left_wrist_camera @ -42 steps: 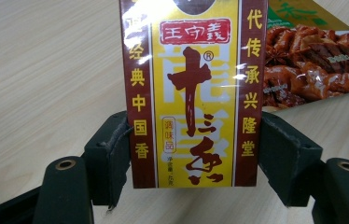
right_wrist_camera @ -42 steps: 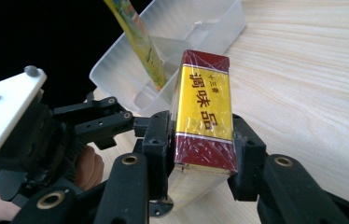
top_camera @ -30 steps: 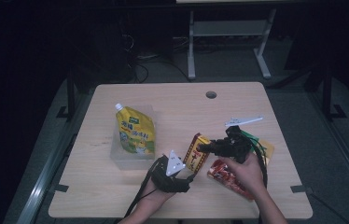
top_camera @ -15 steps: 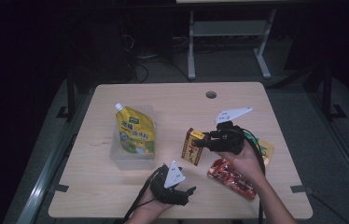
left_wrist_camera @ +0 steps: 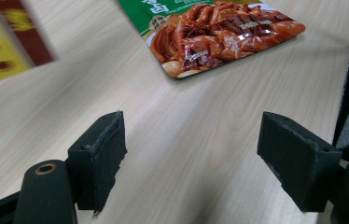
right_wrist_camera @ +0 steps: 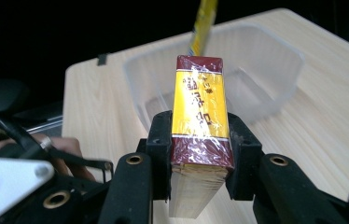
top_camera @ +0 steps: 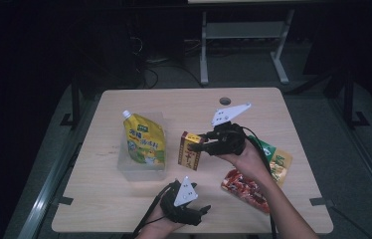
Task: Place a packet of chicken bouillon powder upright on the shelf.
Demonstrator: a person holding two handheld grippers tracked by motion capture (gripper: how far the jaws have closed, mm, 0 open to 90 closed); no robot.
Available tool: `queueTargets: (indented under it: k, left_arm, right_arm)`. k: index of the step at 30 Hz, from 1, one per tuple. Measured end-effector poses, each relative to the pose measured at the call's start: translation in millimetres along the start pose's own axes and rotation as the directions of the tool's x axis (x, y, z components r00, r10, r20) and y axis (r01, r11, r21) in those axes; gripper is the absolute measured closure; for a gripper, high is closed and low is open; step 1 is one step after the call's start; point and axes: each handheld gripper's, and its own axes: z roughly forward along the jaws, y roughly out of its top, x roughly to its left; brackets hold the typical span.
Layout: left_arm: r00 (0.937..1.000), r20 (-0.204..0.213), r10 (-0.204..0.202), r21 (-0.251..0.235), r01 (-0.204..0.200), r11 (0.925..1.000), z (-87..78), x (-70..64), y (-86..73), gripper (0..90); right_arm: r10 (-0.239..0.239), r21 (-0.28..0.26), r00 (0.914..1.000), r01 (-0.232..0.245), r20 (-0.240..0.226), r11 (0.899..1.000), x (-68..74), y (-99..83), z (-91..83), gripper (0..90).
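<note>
- The desk [top_camera: 124,209] lies under both my claws, pale wood.
- A clear plastic tub [right_wrist_camera: 266,60] sits just ahead of my right claw, with a yellow spout pouch [top_camera: 144,142] lying in it.
- A red braised-meat packet [left_wrist_camera: 224,37] lies on the desk ahead of my left claw, well apart from it.
- My left claw [left_wrist_camera: 191,154] is spread wide and holds nothing, low over the desk.
- My right claw [right_wrist_camera: 199,154] is clamped on a red-and-yellow box [right_wrist_camera: 200,121], held above the desk, its far end toward the tub.
</note>
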Motion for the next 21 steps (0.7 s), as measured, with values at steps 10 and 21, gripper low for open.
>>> queueTargets:
  k: [10, 21]
  left_arm:
    - [0.9999, 0.013, 0.006, 0.008, -0.006, 1.0000, 0.7, -3.0, -0.6, 22.9]
    - [0.9997, 0.024, -0.001, -0.002, 0.001, 1.0000, 2.5, -3.2, -1.5, 22.8]
  right_arm:
    - [-0.085, 0.005, 0.9938, 0.085, -0.072, 0.996, 10.4, 27.6, 22.3, 67.0]
    - [-0.137, 0.013, 0.9833, 0.139, -0.120, 0.990, 16.0, 55.2, 55.0, 67.0]
